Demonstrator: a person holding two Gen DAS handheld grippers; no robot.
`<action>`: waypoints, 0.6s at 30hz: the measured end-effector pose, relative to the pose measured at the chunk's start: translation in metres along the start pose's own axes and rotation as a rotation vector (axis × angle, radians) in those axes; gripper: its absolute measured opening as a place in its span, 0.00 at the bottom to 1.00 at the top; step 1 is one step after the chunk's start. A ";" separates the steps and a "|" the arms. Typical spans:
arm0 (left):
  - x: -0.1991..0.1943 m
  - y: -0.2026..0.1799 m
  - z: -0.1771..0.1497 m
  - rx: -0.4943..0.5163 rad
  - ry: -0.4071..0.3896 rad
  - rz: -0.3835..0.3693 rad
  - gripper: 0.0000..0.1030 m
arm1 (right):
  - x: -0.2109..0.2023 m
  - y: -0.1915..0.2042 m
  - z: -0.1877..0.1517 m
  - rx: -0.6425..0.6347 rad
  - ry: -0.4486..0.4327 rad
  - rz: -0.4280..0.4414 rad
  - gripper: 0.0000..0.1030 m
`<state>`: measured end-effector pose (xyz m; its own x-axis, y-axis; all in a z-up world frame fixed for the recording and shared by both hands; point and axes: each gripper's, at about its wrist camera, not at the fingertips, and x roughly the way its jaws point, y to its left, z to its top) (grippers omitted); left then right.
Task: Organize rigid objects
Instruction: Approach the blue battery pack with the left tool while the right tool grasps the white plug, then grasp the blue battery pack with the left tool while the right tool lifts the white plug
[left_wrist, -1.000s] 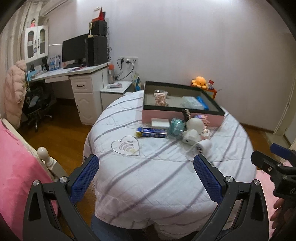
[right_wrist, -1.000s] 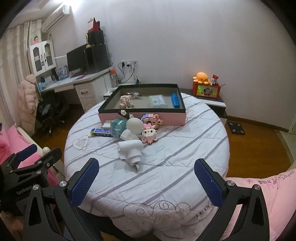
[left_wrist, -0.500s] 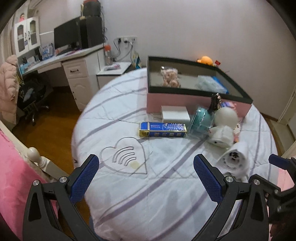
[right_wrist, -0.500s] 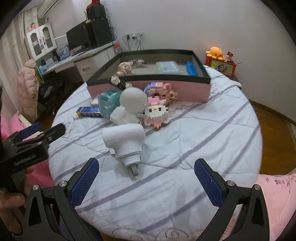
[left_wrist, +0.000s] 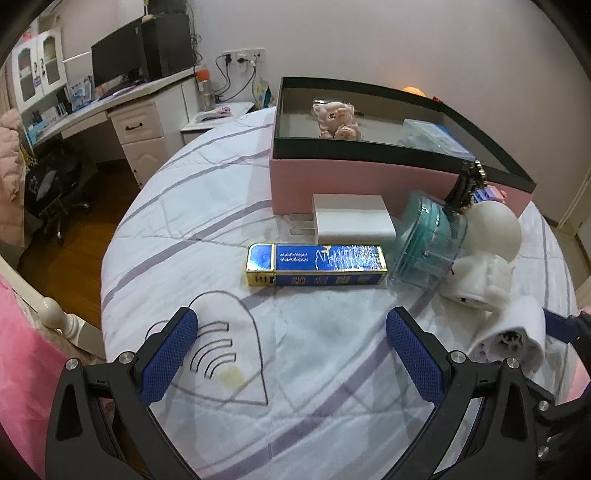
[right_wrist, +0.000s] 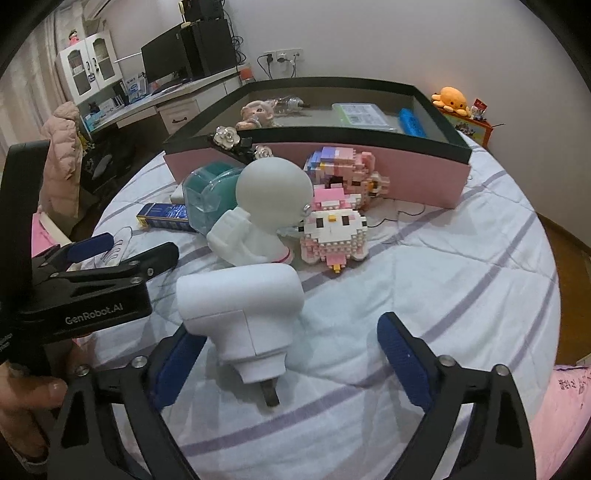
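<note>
A round counter (left_wrist: 229, 206) covered in a white cloth with pale purple stripes holds a scatter of small things. At its far side sits a shallow pink box (right_wrist: 424, 173) with a black rim; inside are a small plush toy (right_wrist: 256, 110), a clear plastic case (right_wrist: 364, 116) and a blue bar (right_wrist: 412, 122).

The right gripper (right_wrist: 288, 365) reaches down over a white plug adapter (right_wrist: 243, 306) lying near the front edge. Its blue-padded fingers (right_wrist: 404, 363) are closing, with the adapter between them; the left pad is right beside the adapter's body, while the right pad stands well clear of it.

Just behind the adapter stands a white figure with a round grey head (right_wrist: 271, 199), with a pink-and-white brick-built toy (right_wrist: 334, 232) at its right and a teal transparent container (right_wrist: 207, 195) at its left.

The left gripper (left_wrist: 291, 354) hovers above bare cloth (over a printed heart outline), its fingers (left_wrist: 168, 360) spread wide with nothing between them. Beyond it lie a blue and gold box (left_wrist: 316, 264) and a white charger (left_wrist: 351, 219), just beside the pink box's wall.
</note>
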<state>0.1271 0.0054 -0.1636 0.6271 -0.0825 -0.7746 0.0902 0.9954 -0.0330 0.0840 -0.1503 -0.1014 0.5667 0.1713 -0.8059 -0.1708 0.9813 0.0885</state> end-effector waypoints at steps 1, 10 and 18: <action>0.002 -0.001 0.002 0.000 0.001 -0.001 1.00 | 0.001 0.000 0.000 -0.004 0.004 0.003 0.81; 0.020 -0.006 0.021 0.007 0.041 0.019 1.00 | 0.007 0.004 0.005 -0.030 0.000 0.031 0.53; 0.025 -0.003 0.029 -0.024 0.044 0.014 0.90 | 0.007 0.003 0.007 -0.035 -0.002 0.053 0.44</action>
<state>0.1647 -0.0015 -0.1650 0.5939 -0.0667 -0.8018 0.0623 0.9974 -0.0368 0.0936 -0.1456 -0.1027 0.5575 0.2233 -0.7996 -0.2289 0.9672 0.1105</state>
